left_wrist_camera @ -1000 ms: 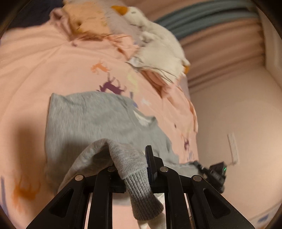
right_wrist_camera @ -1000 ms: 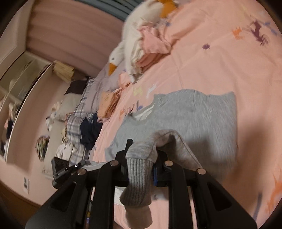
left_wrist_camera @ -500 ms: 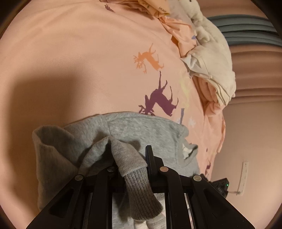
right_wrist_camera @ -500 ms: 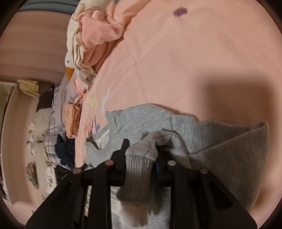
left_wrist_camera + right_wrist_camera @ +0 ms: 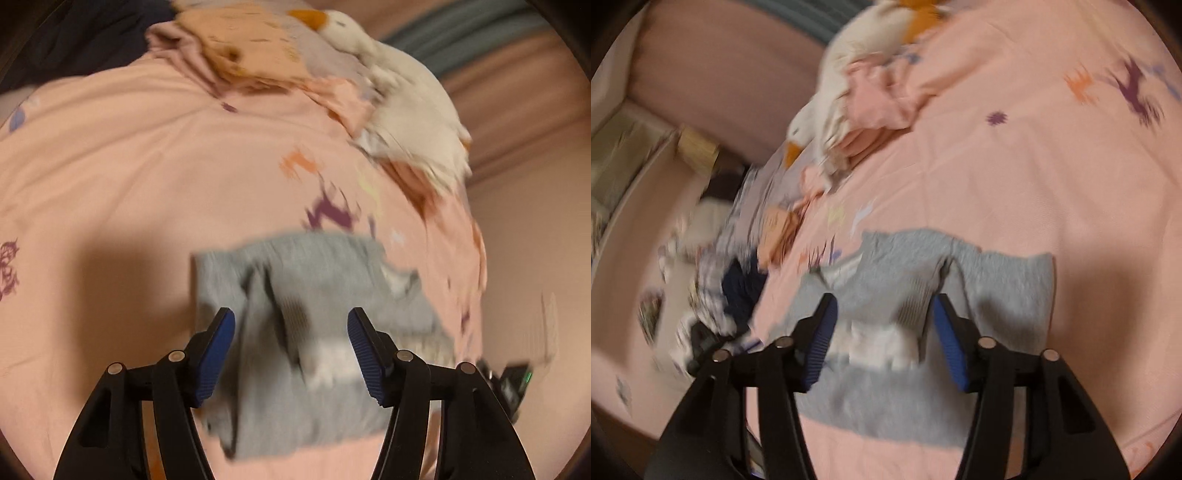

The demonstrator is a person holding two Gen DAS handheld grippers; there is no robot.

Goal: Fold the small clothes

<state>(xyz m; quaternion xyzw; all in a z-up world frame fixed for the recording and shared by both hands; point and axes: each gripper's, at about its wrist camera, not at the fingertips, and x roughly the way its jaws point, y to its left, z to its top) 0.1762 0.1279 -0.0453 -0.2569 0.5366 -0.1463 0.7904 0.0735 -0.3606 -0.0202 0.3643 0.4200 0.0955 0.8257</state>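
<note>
Left wrist view: grey sweater [image 5: 314,295] flat on the pink bed [image 5: 110,155], beyond and between the left gripper's [image 5: 291,325] fingers [image 5: 218,350]. Motion-blurred; lower hem hidden behind the black frame. Blue pads apart and opening, gripping nothing.

Right wrist view: same sweater [image 5: 997,291], sleeve folded across, beneath the right gripper [image 5: 884,314]. Blurred clutter along the bed's left edge. Fingers [image 5: 822,339] parting, clear of the cloth.

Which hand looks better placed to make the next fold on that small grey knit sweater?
Roughly even, slightly the left. Both the left gripper and right gripper are opening over the small grey knit sweater on the pink bedsheet, gripping nothing. The left view shows the unfolded side edge close by.
</note>
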